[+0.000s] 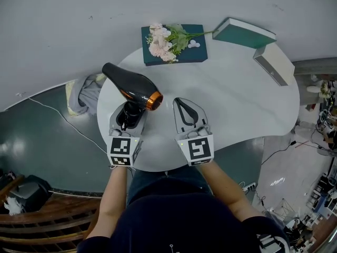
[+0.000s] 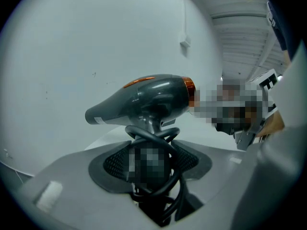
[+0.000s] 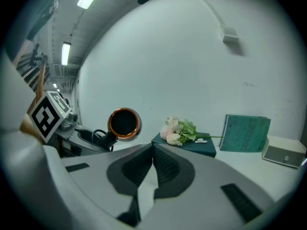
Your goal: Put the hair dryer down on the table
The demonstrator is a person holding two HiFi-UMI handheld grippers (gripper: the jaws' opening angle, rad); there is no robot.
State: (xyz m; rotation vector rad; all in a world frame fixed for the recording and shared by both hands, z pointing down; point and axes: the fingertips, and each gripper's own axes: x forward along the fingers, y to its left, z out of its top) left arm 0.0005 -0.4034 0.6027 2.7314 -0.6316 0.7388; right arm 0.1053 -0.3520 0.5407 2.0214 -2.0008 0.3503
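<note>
A dark grey hair dryer (image 1: 131, 87) with an orange nozzle ring stands upright over the left part of the white table (image 1: 237, 99). My left gripper (image 1: 129, 110) is shut on its handle, which has the black cord wound around it. In the left gripper view the hair dryer's body (image 2: 144, 99) rises above the left gripper (image 2: 151, 150), nozzle to the right. My right gripper (image 1: 179, 102) hovers beside it, shut and empty. In the right gripper view the jaws of the right gripper (image 3: 153, 150) meet, and the hair dryer's orange ring (image 3: 123, 123) faces the camera at the left.
A dark teal book (image 1: 179, 54) with pink flowers (image 1: 163, 42) on it lies at the table's far side. A second teal book (image 1: 244, 32) and a white box (image 1: 274, 63) are at the far right. A grey cloth (image 1: 84, 94) and a cable lie on the floor at the left.
</note>
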